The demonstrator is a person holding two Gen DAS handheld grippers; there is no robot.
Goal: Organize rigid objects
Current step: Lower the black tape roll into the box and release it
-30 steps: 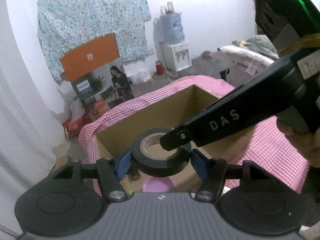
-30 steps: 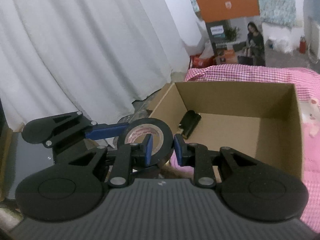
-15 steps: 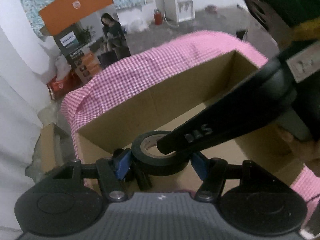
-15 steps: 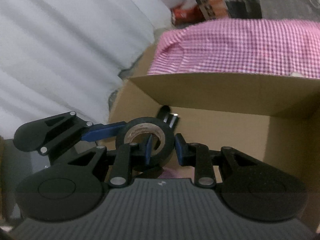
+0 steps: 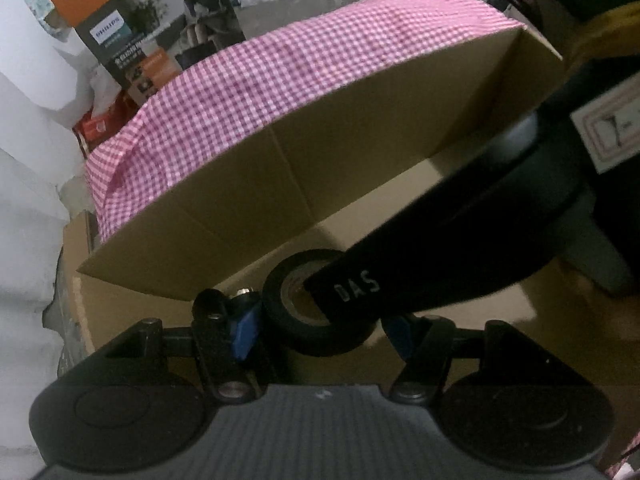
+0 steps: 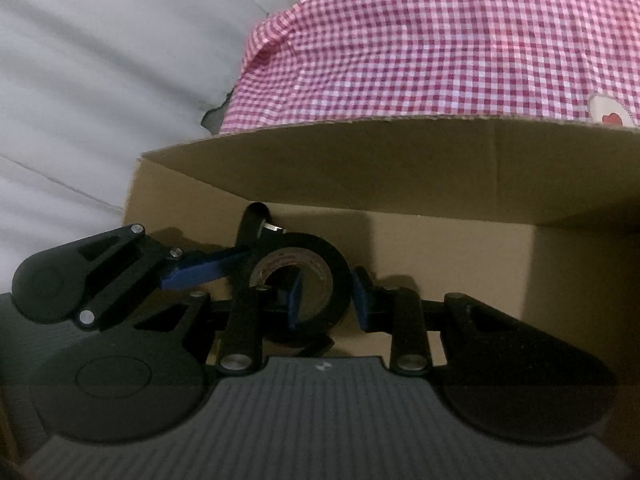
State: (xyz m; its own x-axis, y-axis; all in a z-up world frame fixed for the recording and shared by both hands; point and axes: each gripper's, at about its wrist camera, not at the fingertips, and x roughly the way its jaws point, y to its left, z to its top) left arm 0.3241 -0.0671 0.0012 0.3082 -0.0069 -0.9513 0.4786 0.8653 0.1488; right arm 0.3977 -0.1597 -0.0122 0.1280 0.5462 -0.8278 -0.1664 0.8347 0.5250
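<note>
Both grippers have sunk into the cardboard box (image 5: 360,152), left gripper (image 5: 320,328) clamping the tape roll (image 5: 316,320), right gripper (image 6: 326,296) loosening.

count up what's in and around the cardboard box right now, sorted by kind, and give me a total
Black tape rolls: 1
Small black objects on the floor of the brown cardboard box, kind unclear: 1
Brown cardboard boxes: 1
Pink checked cloths: 1
Handheld grippers, left gripper and right gripper: 2
Total: 6

Roll of tape (image 5: 320,322) inside the cardboard box (image 5: 360,152), between the pads of the left gripper (image 5: 320,330); right gripper (image 6: 326,296) straddles its wall. Checked cloth (image 6: 440,48) lies behind the box.
</note>
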